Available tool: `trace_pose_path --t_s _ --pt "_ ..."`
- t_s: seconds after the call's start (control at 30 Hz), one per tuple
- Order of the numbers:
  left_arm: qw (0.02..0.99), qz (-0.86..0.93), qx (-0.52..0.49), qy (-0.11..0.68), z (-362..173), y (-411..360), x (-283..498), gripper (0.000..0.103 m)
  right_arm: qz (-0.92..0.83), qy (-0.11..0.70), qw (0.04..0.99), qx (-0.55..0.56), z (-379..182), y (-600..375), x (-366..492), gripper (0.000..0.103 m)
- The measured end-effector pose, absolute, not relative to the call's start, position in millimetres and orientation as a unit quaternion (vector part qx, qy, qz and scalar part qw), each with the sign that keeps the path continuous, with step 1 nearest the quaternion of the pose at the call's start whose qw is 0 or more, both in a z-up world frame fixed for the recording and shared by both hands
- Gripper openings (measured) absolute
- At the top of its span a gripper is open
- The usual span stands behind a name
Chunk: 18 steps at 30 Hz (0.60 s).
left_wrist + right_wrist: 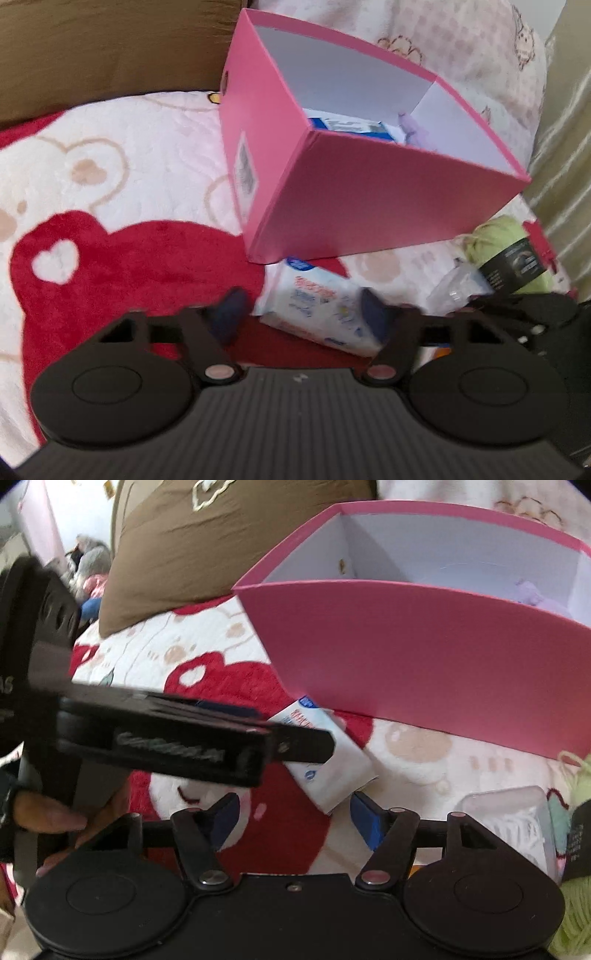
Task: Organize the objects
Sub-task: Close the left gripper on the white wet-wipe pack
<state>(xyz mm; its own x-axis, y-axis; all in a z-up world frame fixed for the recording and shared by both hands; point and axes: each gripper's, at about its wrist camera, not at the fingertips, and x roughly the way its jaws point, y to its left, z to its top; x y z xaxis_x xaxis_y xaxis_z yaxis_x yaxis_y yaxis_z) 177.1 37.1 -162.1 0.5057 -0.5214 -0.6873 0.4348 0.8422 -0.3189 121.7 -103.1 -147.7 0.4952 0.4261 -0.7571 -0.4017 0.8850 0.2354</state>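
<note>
Bear-print blanket (110,177) carries the pink box (369,206). Left gripper (303,314) spread wide around the wipes pack (317,310); right gripper (291,816) open, empty.

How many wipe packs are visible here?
2: one wipe pack lies on the blanket before the pink box; another blue-and-white pack sits inside it. More may be hidden.

I am working in a bedroom at home: I am kneeling over a plush red-and-white fleece blanket with bear and heart patterns (110,206), a brown fabric pillow with a stitched outline (207,542) is lying behind it, and pale satin curtains (565,147) are hanging alongside.
</note>
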Motion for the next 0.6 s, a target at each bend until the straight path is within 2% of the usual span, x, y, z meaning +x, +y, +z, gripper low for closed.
trace_pose_path --t_s 0.07,0.13,0.23,0.47,0.57,0.6 --pt "0.859 -0.281 -0.085 0.419 -166 46 180 0.048 0.241 0.439 0.865 0.005 -148 -101 121 0.069" --pt "0.853 -0.283 -0.104 0.425 -167 52 183 0.040 0.244 0.441 0.863 0.005 -149 -102 123 0.062" --pt "0.845 -0.298 -0.100 0.433 -163 54 180 0.039 0.242 0.441 0.865 0.002 -151 -105 126 0.057" --pt "0.812 -0.305 -0.139 0.478 -169 67 158 0.039 0.259 0.434 0.863 -0.002 -149 -115 124 0.058" --pt "0.798 -0.300 -0.156 0.499 -169 69 157 0.040 0.273 0.425 0.863 -0.036 -148 -108 118 0.064" --pt "0.794 -0.298 -0.163 0.505 -169 69 157 0.041 0.274 0.423 0.863 -0.037 -148 -107 117 0.070"
